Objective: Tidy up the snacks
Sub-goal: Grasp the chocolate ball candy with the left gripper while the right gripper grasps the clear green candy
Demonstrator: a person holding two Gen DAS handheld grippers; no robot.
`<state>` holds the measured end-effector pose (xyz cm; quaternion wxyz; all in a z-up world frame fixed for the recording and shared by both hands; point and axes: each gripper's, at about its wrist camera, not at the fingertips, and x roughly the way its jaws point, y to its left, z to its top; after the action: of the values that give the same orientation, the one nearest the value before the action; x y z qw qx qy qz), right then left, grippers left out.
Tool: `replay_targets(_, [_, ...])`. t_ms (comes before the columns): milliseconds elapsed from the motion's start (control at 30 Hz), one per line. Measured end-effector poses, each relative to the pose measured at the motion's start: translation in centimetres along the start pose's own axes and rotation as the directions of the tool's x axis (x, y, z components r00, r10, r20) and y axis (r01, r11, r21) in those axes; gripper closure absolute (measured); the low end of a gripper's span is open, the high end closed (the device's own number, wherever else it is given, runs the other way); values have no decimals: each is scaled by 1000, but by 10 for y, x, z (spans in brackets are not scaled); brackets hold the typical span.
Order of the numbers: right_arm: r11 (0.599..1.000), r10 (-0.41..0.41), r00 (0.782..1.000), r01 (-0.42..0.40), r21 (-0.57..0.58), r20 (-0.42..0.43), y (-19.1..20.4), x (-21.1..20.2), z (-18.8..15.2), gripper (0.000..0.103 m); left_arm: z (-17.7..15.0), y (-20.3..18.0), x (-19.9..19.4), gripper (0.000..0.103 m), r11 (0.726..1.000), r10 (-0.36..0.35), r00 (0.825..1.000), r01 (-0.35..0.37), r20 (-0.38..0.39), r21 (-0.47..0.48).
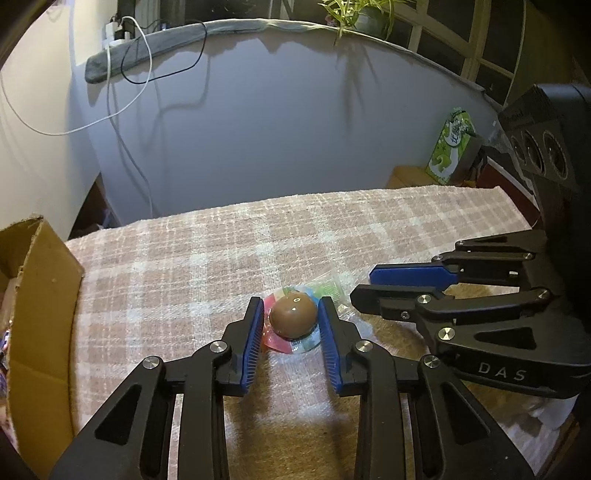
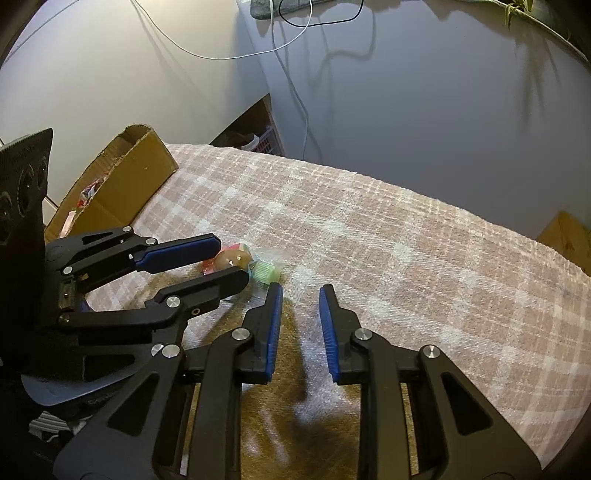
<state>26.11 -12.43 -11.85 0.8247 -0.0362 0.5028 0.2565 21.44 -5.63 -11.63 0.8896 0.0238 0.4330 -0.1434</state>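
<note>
My left hand-held gripper (image 1: 291, 314) straddles a wrapped snack (image 1: 293, 316), a brown dome in a clear, colourful wrapper; blue pads sit at both sides of the wrapper, look to be touching its edges, so I read it as clamped on the snack; no earlier frame here. The snack lies on the checked pink-and-white cloth (image 1: 207, 254) covering the worktop, roughly mid-cloth and near my side.

My right hand-held gripper (image 2: 301, 291) points down at the cloth just right of the snack; a gap shows between its blue pads with only cloth and shadow in it, nothing held; I take it as closed down on nothing. Its left fingertip (image 2: 275, 291) sits just beside the green end of the wrapper (image 2: 266, 271); cannot tell if it touches.

In the left wrist view the right hand-held gripper comes in from the right, tips near the snack's wrapper tail.

Cardboard box (image 2: 133, 177) stands open at the left edge of the cloth, well apart from the snack; some coloured packets (image 2: 86, 194) lie inside, too small to name.

A green printed pack (image 1: 448, 147) stands beyond the far right of the cloth; white cable (image 1: 110, 85) and black cable (image 1: 166, 62) hang down the wall behind; a plant (image 1: 354, 14) on the ledge above.
</note>
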Motion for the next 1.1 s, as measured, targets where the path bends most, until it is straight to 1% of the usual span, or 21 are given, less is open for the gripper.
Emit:
replay_targets(33, [1000, 7, 1000, -7, -4, -3, 1, 0, 0, 80, -1, -2, 1, 78, 1000, 7, 1000, -7, 1, 9])
replay_targets(200, [1000, 3, 1000, -3, -16, 5, 6, -1, 0, 80, -2, 0, -1, 78, 999, 27, 1000, -27, 4, 20])
replay_targets(433, [999, 9, 1000, -9, -33, -2, 15, 7, 5, 80, -8, 18, -6, 78, 998, 62, 998, -62, 9, 7])
replay_targets(500, [999, 3, 1000, -3, -39, -2, 18, 10, 9, 77, -8, 21, -7, 78, 998, 63, 998, -63, 9, -1])
replay_targets(533, [999, 8, 1000, -8, -38, -3, 19, 10, 9, 71, -9, 23, -7, 78, 998, 64, 998, -64, 8, -1])
replay_targets(567, [999, 18, 1000, -18, -37, -5, 20, 10, 11, 58, -9, 24, -8, 78, 998, 67, 998, -67, 8, 1])
replay_targets(600, [999, 14, 1000, -14, -40, -1, 22, 10, 12, 52, -9, 25, -8, 78, 998, 69, 998, -69, 8, -1])
replay_targets(633, [999, 1, 1000, -1, -43, 6, 23, 10, 13, 50, -10, 27, -9, 78, 998, 65, 998, -65, 8, -6])
replay_targets(667, [999, -13, 1000, 14, -53, 10, 25, 11, 14, 50, -10, 28, -9, 78, 998, 66, 998, -66, 9, -10])
replay_targets(833, [997, -13, 1000, 13, -82, 2, 29, 17, 19, 50, -12, 35, -12, 78, 998, 62, 998, -62, 13, -22])
replay_targets(1033, [986, -53, 999, 54, -159, 8, 37, 23, 18, 50, -15, 41, -15, 78, 996, 83, 996, -83, 13, -30])
replay_targets(1100, [972, -104, 994, 105, -210, 18, 45, 25, 15, 56, -16, 42, -15, 78, 996, 83, 996, -83, 15, -36])
